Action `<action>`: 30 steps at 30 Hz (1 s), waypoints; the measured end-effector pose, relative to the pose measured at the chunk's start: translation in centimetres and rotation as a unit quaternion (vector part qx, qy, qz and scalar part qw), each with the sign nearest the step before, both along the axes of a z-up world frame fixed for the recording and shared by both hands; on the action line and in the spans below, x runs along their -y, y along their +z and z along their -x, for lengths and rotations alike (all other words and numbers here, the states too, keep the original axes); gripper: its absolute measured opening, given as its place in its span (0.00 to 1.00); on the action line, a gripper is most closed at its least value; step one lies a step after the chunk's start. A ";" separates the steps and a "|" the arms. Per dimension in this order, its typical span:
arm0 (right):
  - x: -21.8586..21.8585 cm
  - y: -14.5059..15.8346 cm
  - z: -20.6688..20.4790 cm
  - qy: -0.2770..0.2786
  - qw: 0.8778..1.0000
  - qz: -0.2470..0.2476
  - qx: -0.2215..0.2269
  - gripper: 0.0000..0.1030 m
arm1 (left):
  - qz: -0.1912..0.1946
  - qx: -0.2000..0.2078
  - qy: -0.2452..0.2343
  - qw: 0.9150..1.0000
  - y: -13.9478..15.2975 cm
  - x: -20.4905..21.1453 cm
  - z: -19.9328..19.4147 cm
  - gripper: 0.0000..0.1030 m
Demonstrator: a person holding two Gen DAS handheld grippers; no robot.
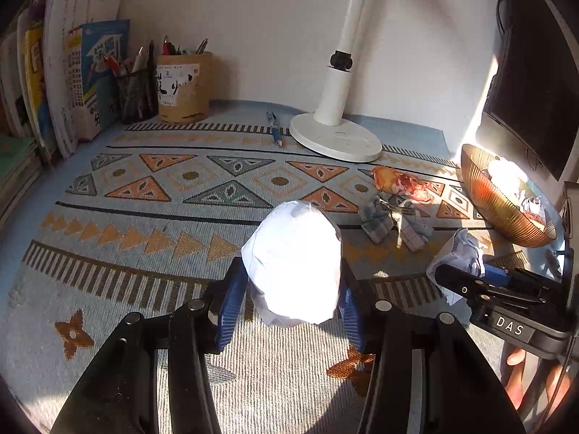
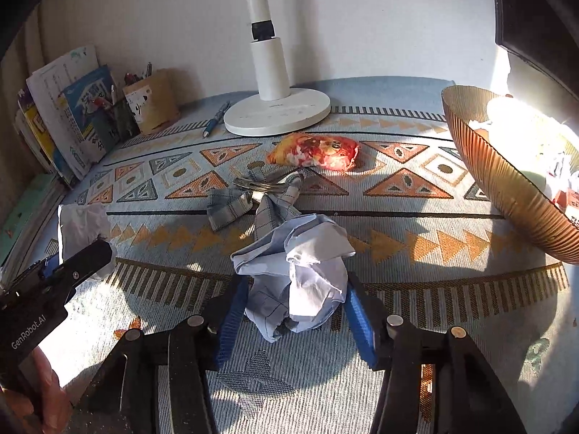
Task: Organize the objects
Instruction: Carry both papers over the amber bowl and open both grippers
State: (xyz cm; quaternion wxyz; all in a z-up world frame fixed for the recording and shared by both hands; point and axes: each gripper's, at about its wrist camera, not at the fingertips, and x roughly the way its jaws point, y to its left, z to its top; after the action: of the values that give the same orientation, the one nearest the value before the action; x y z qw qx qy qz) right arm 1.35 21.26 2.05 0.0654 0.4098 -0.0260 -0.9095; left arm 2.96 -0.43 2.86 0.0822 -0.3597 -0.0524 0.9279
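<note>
Left wrist view: left gripper (image 1: 293, 289) has jaws part-closed on a white paper wad (image 1: 295, 264), blue pads pressing both flanks, wad held clear above the patterned tabletop (image 1: 144, 217). Right wrist view: right gripper (image 2: 295, 300) jaws drawn in against a second crumpled paper ball (image 2: 300, 271), pale blue-white, pads touching both sides; whether it rests on the cloth or is lifted, cannot tell.

Handling, by judgement: both wads v. light, soft, springy; will crush under pressure, not fragile. Loose flaps could snag or slip, so grip across the dense middle, not the edges.

Other loose items: red-orange snack packet (image 2: 318, 152) near lamp base (image 2: 278, 112); checked cloth bow w/ metal clip (image 2: 253, 195) just ahead of the right-hand wad; pen (image 2: 216, 119) beside lamp base. Copper ribbed bowl (image 2: 506, 188) at right edge already holds scraps, so prob. the drop point for both wads. Glare there washes out the contents.
</note>
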 end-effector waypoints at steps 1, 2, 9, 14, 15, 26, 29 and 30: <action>-0.1 0.2 -0.3 0.000 1.000 0.000 -0.009 0.39 | 0.000 0.000 0.000 1.000 0.0 0.0 0.0 0.45; -0.1 0.4 -0.6 0.000 1.000 0.000 -0.016 0.35 | 0.001 -0.001 0.001 1.000 0.0 -0.1 -0.1 0.45; -3.5 2.8 -4.1 -0.014 0.997 0.029 -0.067 0.29 | 0.059 -0.025 -0.037 0.997 1.4 -3.1 -0.6 0.43; -9.7 7.5 -6.6 -0.070 0.989 0.036 -0.128 0.29 | 0.033 -0.046 -0.094 0.994 5.3 -7.8 0.5 0.43; -11.2 8.6 -6.9 -0.085 0.986 0.036 -0.140 0.29 | 0.030 -0.049 -0.106 0.993 6.1 -9.0 0.9 0.43; -25.8 12.7 -2.6 -0.245 0.955 0.052 -0.158 0.29 | -0.047 -0.029 -0.280 0.958 9.4 -25.5 6.8 0.44; -27.4 13.0 -0.3 -0.237 0.959 0.059 -0.145 0.32 | -0.072 -0.017 -0.309 0.948 8.8 -28.8 7.8 0.50; -27.8 13.0 0.3 -0.236 0.960 0.062 -0.140 0.35 | -0.082 -0.011 -0.314 0.946 8.5 -29.5 8.0 0.50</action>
State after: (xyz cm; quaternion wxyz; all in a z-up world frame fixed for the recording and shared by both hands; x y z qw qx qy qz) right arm 1.06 49.03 15.04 -0.1230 0.2558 -0.1686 -0.9439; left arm -5.09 29.06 11.34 0.3990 -0.3398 -0.0116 0.8516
